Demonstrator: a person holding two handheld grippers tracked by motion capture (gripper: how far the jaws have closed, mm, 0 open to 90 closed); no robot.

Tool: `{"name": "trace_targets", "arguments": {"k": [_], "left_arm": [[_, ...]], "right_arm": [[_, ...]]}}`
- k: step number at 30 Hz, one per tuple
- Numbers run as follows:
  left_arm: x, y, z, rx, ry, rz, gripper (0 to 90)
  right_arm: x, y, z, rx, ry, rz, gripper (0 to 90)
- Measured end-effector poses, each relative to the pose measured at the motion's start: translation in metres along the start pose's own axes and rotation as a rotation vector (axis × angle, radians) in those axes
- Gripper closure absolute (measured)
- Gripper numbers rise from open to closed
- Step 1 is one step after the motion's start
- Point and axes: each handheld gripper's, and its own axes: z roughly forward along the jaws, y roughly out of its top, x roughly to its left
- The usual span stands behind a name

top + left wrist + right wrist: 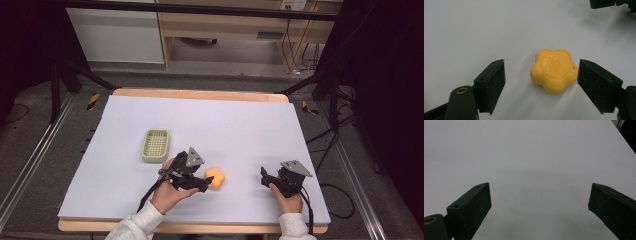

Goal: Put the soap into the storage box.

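- The yellow soap (554,70) is a smooth, matte block shaped like a flower with rounded lobes, and a round disc with faint raised lettering is pressed into its top.
- It lies flat on the pale grey table cover (235,125), which looks soft and foam-like, laid over a wooden tabletop.
- The left gripper (541,83) is black, hard plastic with flat, slightly gritty pads; its jaws stand wide apart, one on each side of the soap, the soap nearer the right-hand pad, though I cannot tell whether that pad touches it.
- From the high view the soap (215,178) sits right at the tip of the left gripper (208,182), near the front edge of the table.
- A ribbed, pale green soap dish (155,145) with rounded corners stands beyond and to the left.
- The right gripper (539,202) holds its jaws wide over bare cover, well apart from the soap.
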Motion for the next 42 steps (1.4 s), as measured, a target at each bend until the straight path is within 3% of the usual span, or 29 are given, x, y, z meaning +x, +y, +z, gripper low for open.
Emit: {"name": "trace_targets", "arguments": {"k": [42], "left_arm": [[-0.015, 0.009, 0.033, 0.106, -0.045, 0.043, 17.4]], "right_arm": [[0.0, 0.0, 0.0, 0.003, 0.003, 0.001, 5.0]]}}
